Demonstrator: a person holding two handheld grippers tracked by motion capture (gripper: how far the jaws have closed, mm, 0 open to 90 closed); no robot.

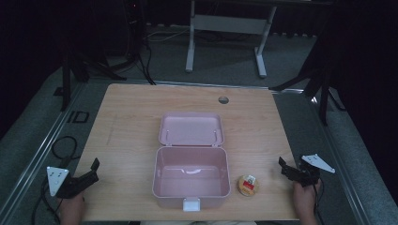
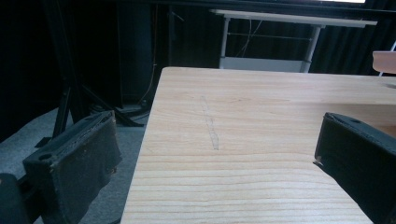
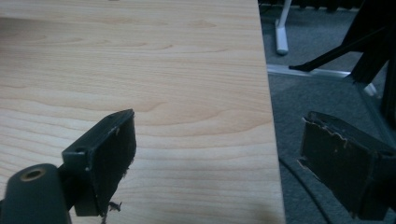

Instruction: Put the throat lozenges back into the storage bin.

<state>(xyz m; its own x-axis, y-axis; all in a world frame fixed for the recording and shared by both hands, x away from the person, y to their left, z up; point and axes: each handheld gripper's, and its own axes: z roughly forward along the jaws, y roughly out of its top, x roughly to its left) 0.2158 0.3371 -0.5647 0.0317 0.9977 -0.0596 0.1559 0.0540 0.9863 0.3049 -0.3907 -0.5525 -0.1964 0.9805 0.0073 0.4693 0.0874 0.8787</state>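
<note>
A pink plastic box (image 1: 191, 176) stands open in the middle of the wooden table (image 1: 126, 126), its lid (image 1: 191, 129) laid back flat behind it and its inside bare. A small round tin (image 1: 248, 185) with a red and yellow label lies just right of the box. My left gripper (image 1: 95, 169) rests at the table's near left corner, open, with nothing between its jaws. My right gripper (image 1: 284, 168) sits at the near right edge, open too and holding nothing. In the left gripper view a corner of the pink lid (image 2: 385, 60) peeks in at the right.
A round cable hole (image 1: 223, 100) sits near the table's far edge. Grey carpet surrounds the table, with black stand legs (image 1: 101, 65) at the far left and right and a white desk frame (image 1: 225, 28) behind. Cables trail on the floor at left.
</note>
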